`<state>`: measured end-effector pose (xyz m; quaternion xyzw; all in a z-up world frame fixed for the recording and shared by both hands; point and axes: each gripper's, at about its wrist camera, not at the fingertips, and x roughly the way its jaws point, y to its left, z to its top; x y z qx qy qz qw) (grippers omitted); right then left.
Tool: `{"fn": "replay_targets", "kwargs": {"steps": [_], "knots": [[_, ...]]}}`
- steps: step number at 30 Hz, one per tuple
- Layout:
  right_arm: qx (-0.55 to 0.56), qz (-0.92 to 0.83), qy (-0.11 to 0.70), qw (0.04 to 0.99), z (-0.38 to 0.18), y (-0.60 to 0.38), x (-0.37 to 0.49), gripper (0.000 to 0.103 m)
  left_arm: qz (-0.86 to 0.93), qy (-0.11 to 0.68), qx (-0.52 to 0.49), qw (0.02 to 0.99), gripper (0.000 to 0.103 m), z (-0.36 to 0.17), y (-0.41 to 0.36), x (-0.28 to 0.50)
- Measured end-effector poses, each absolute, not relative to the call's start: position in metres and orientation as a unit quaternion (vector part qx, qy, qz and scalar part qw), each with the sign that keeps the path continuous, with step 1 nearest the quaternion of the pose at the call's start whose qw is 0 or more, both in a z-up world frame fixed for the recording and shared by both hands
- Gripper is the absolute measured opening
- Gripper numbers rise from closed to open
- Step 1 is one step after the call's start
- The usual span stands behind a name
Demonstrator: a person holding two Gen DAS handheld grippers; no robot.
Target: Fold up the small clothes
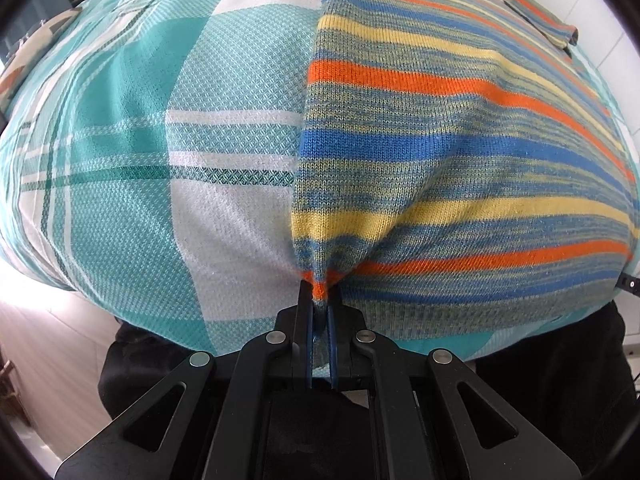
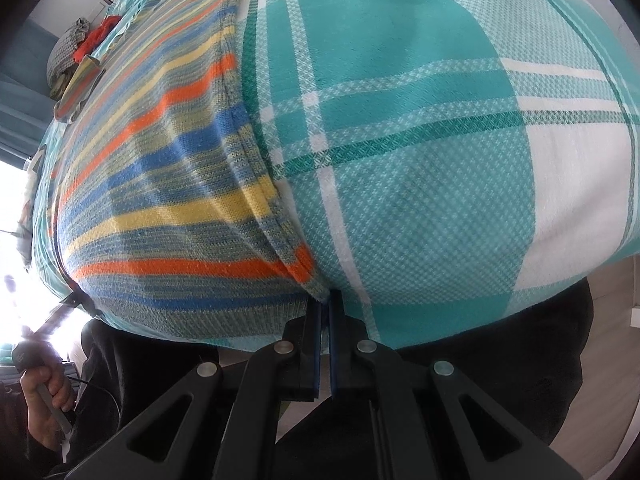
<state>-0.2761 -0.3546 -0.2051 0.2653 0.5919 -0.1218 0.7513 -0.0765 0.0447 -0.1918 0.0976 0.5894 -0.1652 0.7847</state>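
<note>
A small knit sweater with orange, blue, yellow and grey-green stripes lies flat on a teal-and-white checked cloth. My left gripper is shut on the sweater's near left corner, and the knit bunches up between the fingers. In the right wrist view the sweater fills the left half. My right gripper is shut on its near right corner at the hem. One sleeve lies at the far right.
The checked cloth covers the whole work surface, with its near edge just in front of both grippers. A heap of other clothes sits at the far left end. A person's hand holds the other gripper's handle at lower left.
</note>
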Motion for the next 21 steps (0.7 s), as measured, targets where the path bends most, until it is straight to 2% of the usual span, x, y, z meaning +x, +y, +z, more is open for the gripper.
{"fn": "replay_targets", "kwargs": {"steps": [11,15,17,18,19,20,21], "knots": [[0.279,-0.131,0.584,0.751,-0.215,-0.356,-0.277,0.003,-0.158,0.583,0.105,0.79,0.004,-0.195,0.034,-0.077],[0.276,-0.13,0.588,0.749,-0.215,-0.354,-0.276,0.003,-0.149,0.578,0.122,0.793,0.009,-0.187,0.028,-0.085],[0.277,-0.117,0.592,0.748,-0.208,-0.353,-0.28,0.009,-0.147,0.579,0.13,0.791,0.027,-0.181,0.029,-0.093],[0.275,-0.109,0.596,0.746,-0.205,-0.353,-0.285,0.016,-0.145,0.581,0.136,0.79,0.054,-0.178,0.031,-0.098],[0.268,-0.107,0.602,0.744,-0.2,-0.352,-0.293,0.034,-0.141,0.578,0.138,0.792,0.074,-0.173,0.035,-0.103],[0.257,-0.109,0.608,0.743,-0.194,-0.353,-0.3,0.046,-0.139,0.571,0.134,0.798,0.076,-0.164,0.04,-0.107],[0.241,-0.114,0.614,0.743,-0.187,-0.356,-0.307,0.046,-0.142,0.565,0.128,0.802,0.076,-0.154,0.045,-0.111]]}}
